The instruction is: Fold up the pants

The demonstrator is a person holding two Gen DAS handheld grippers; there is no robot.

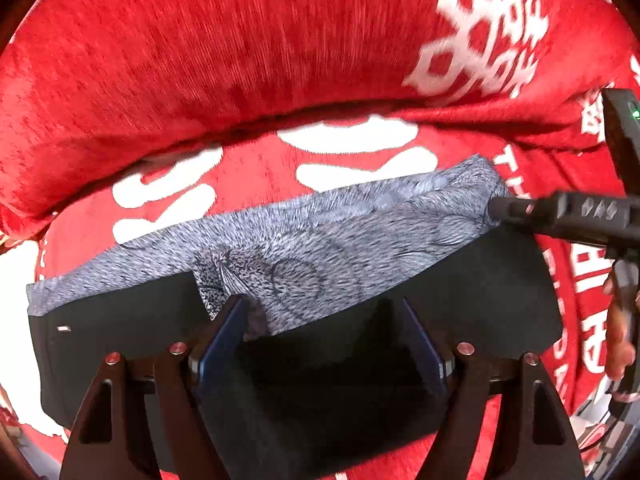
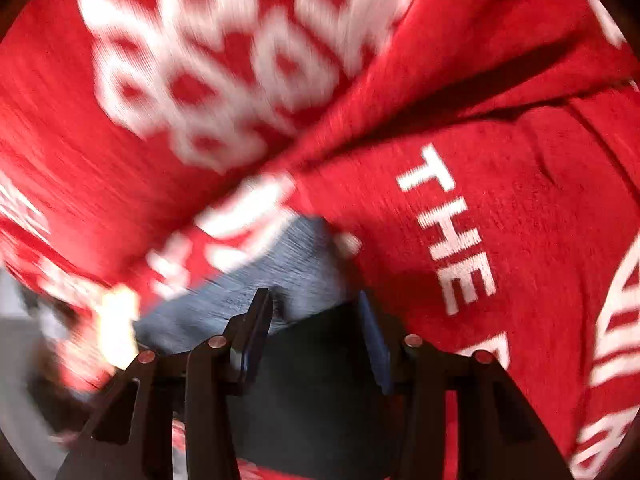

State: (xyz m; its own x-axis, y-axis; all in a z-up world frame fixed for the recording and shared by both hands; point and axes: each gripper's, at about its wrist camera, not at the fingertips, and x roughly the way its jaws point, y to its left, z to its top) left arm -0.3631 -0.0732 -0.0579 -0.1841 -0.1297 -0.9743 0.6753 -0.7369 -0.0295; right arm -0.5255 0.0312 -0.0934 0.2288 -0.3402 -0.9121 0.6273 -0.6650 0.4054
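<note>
The pants lie folded on the red cover: a black layer [image 1: 500, 292] in front and a grey patterned layer [image 1: 340, 232] showing behind it. My left gripper [image 1: 324, 308] is open, its blue pads spread over the black cloth, the left pad touching a raised flap of grey fabric. My right gripper [image 2: 316, 300] is open over the black layer [image 2: 320, 380] and the grey layer [image 2: 296, 264]; that view is motion-blurred. It also shows in the left wrist view [image 1: 496, 206], its tip at the far right corner of the grey layer.
A red cover with white lettering [image 1: 200, 60] spreads under and behind the pants and rises as a padded backrest. It fills the right wrist view too [image 2: 520, 200]. A hand [image 1: 620, 328] holds the right gripper's handle at the right edge.
</note>
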